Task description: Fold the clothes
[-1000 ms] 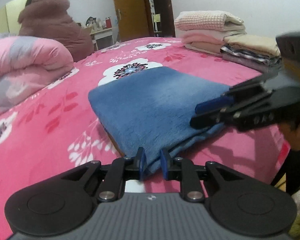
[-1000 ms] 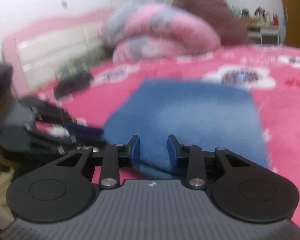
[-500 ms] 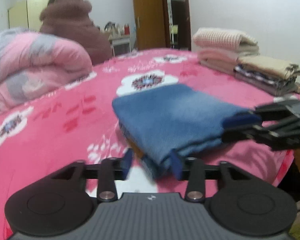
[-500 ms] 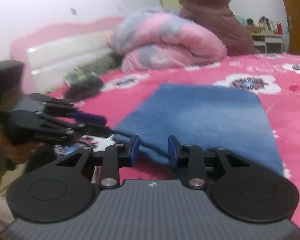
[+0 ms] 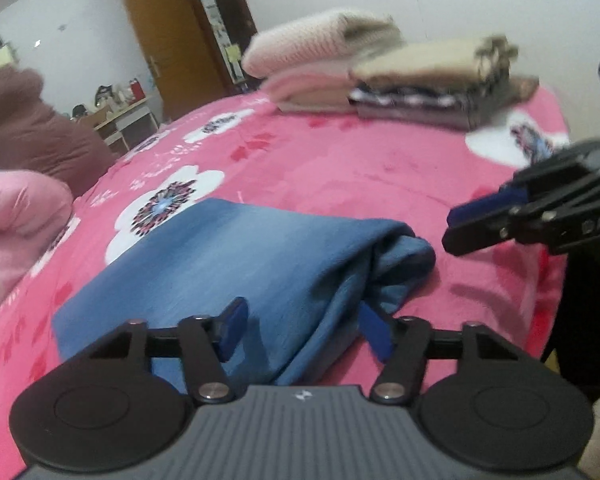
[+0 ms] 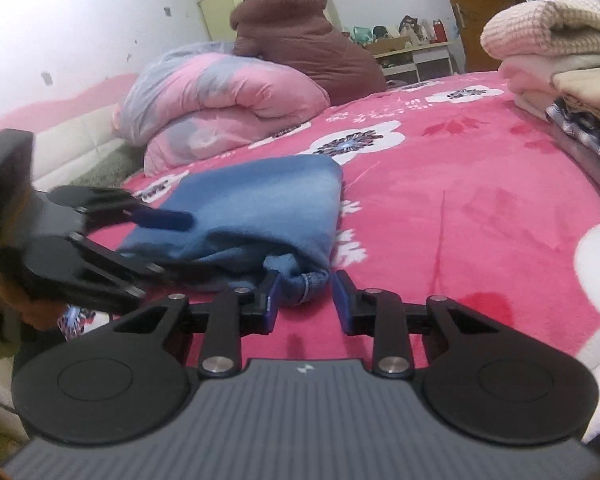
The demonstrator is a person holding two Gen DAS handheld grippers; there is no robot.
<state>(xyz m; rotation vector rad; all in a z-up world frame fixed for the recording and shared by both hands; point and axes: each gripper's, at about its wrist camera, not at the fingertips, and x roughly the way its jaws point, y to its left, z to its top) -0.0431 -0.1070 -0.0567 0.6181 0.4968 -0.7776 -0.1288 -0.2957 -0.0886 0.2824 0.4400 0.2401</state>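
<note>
Where the blue garment (image 5: pixel 236 256) lies folded flat on the pink flowered bed (image 5: pixel 340 160), its near edge runs crosswise in front of both pairs of tongs, and its length stretches away from them toward the far side of the bed. The left tongs (image 5: pixel 304 332) stand wide apart, their jaws straddling the near left corner of the cloth without pinching it. The right tongs (image 6: pixel 305 298) are also spread, with the bunched, hemmed right corner just between and ahead of the jaws; I cannot tell if a pad touches it. Both are about equally near, one to each corner.

From the left wrist view, the right side of the bundle gapes, an inner layer bulging out under the top flap. The right wrist view shows that corner's stitched hem, and the stack of folded clothes (image 6: pixel 560 60) lying well apart to the right. Whether the garment is due another fold or a carry to that stack, I cannot judge.
</note>
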